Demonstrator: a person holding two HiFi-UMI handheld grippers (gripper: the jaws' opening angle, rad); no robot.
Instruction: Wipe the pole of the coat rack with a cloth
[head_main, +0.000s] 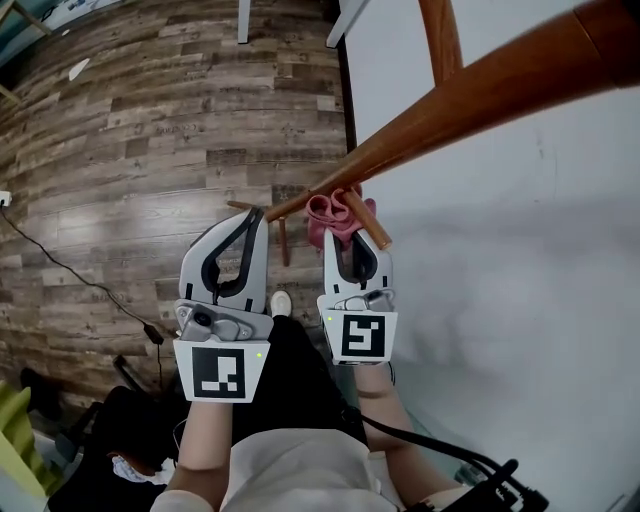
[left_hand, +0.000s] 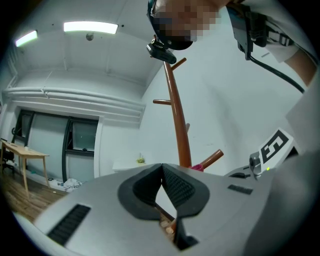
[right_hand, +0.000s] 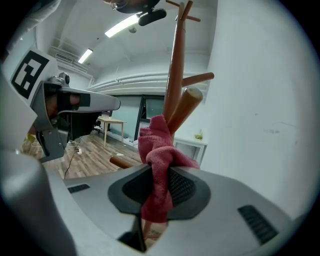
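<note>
The right gripper (head_main: 350, 235) pinches a pink cloth (head_main: 328, 212), which bunches just past its tips at the centre of the head view, close against the low end of the coat rack's pole (head_main: 470, 95); I cannot tell whether it touches. The pole's long axis slants from there to the upper right corner, so I judge the wipe must travel that way. The left gripper (head_main: 256, 218), its tips pressed together on nothing, sits just left, farther from the cloth.
</note>
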